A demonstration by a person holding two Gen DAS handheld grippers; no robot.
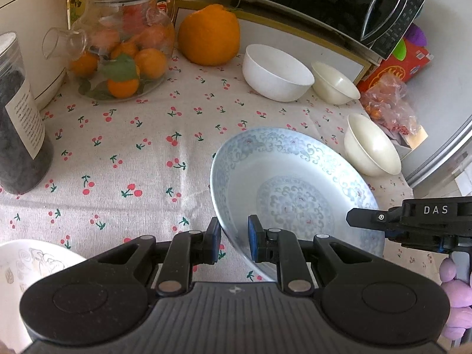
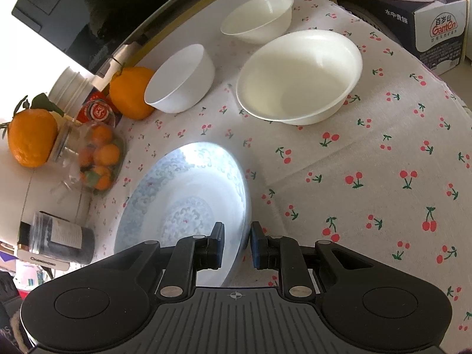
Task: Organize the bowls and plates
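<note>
A blue-patterned plate (image 1: 295,177) is held over the cherry-print cloth (image 1: 132,147) by both grippers. My left gripper (image 1: 234,240) is shut on its near left rim. My right gripper (image 2: 237,243) is shut on the opposite rim of the plate (image 2: 183,194), and in the left wrist view it (image 1: 368,218) reaches in from the right. Behind the plate stand a white bowl (image 1: 277,73) and two cream bowls (image 1: 334,84) (image 1: 371,144). The right wrist view shows the same white bowl (image 2: 181,79), a small cream bowl (image 2: 259,17) and a wide cream bowl (image 2: 301,76). A white plate with a grey drawing (image 1: 26,262) lies at the lower left.
A glass jar of small oranges (image 1: 118,59), a large orange (image 1: 209,35) and a dark jar (image 1: 17,135) stand at the left and back. A black microwave (image 1: 324,0) is at the rear, with a red box (image 1: 398,65) and a plastic bag (image 1: 389,103) at the right edge. A carton (image 2: 436,29) stands far right.
</note>
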